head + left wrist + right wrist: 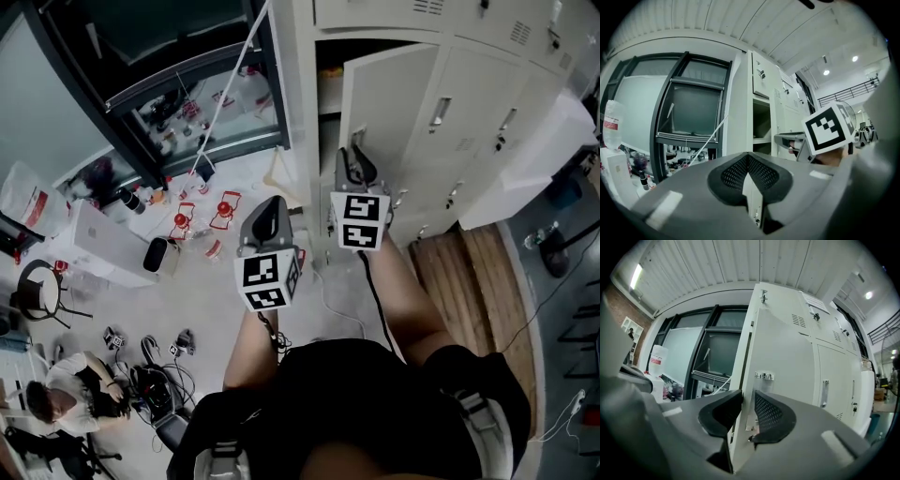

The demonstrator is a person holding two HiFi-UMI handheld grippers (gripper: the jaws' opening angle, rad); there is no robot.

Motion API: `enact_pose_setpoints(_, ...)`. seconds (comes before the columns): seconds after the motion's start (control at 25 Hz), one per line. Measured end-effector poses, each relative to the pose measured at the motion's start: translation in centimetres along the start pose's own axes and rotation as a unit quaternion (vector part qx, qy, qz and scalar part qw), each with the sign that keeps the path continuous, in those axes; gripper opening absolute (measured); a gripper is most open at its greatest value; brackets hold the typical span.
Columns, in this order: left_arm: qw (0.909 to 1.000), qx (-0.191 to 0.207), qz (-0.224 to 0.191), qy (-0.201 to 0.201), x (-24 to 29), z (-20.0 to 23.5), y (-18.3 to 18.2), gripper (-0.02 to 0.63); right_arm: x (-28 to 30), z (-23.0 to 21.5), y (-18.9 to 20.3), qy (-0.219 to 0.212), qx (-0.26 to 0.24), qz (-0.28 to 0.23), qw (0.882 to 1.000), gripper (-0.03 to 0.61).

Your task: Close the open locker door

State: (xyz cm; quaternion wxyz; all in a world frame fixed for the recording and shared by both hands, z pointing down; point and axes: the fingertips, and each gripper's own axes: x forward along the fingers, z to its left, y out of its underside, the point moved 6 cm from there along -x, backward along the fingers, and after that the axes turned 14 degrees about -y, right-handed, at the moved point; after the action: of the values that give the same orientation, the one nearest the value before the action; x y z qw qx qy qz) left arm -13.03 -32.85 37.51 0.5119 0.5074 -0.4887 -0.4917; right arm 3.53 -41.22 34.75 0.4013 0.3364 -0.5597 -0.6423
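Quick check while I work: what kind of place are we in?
Probably a workshop or lab with a locker area: a bank of grey metal lockers, one locker door open, tall dark-framed windows, and cables and gear strewn on the floor.

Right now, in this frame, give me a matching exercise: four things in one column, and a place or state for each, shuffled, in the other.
1. left tool
2. right tool
3. locker door
4. seated person

A. swung open
B. head view's lower left
C. jaws together, nothing between
D. jaws clamped on the door's edge

Pairs: 1-C, 2-D, 3-A, 4-B
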Motion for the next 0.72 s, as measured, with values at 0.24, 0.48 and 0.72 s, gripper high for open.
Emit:
enact_pose_setpoints(0.24, 1.0, 0.001, -0.002, -0.008, 0.4, 2.0, -0.2, 0.0, 3.0, 0.3, -0.1, 0.001, -0.001, 0.002, 1.0, 0.097)
enact_pose_setpoints(0.48, 0.9998, -0.002, -0.006, -0.017, 0.8, 4.0, -0.5, 0.0, 5.4, 0.3, -0.1, 0.006, 0.0, 0.004, 1.0, 0.097)
enact_pose_setpoints(0.72, 0.9997, 0.001, -0.012, -0.023, 0.9, 5.2, -0.8, 0.0, 7.5, -0.1, 0.1, 0.0, 0.016, 0.009, 1.0, 0.097)
